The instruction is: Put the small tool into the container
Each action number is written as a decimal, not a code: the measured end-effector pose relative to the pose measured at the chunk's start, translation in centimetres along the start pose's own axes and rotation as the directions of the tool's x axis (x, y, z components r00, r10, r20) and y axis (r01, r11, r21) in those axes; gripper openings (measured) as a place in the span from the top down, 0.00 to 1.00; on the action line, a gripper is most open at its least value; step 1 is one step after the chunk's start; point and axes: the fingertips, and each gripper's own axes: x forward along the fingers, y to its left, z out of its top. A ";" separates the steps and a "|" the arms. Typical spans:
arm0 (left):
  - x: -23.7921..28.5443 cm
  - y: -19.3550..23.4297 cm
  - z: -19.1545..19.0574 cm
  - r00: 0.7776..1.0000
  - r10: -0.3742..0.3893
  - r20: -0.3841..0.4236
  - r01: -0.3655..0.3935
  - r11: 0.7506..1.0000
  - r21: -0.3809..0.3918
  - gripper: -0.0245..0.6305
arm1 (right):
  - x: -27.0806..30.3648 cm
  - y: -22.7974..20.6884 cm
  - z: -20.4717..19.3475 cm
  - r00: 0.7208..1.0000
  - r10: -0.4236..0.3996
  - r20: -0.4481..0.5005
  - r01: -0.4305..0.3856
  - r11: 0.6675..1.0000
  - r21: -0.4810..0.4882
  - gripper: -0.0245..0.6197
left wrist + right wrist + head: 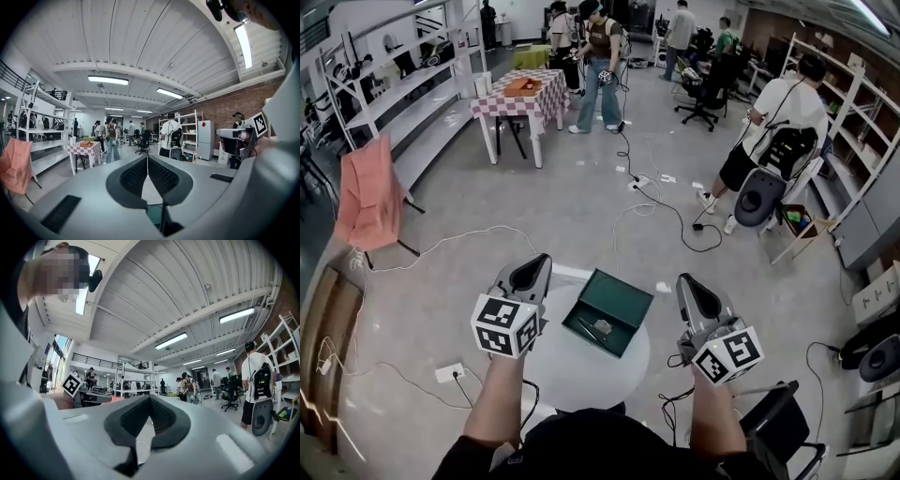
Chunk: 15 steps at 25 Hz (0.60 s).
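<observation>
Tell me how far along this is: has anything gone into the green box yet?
Looks essentially done: a small tool already lies inside the open green container on the round table. Nothing is in hand; the left gripper and right gripper are both shut and empty, held beside it. Nothing obvious remains.

Matt green container (623, 294), perhaps metal; smooth white tabletop (581, 373).

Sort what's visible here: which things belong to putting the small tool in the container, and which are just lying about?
Job in hand:
- green container, open, on the round white table
- small tool, lying inside it
- left gripper and right gripper, jaws together, empty

Lying about:
- orange cloth
- checkered table
- floor cables
</observation>
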 end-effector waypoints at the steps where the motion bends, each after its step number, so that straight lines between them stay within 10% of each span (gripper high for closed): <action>1: 0.0 0.2 -0.1 1.000 0.006 -0.001 -0.006 1.000 -0.002 0.95 | 0.0 -0.2 -0.1 1.000 -0.003 0.000 0.003 1.000 0.006 0.95; 15: 0.9 1.3 -0.2 1.000 0.024 0.002 -0.024 1.000 -0.013 0.95 | 1.6 -1.1 -1.6 1.000 0.009 -0.029 -0.008 1.000 0.013 0.95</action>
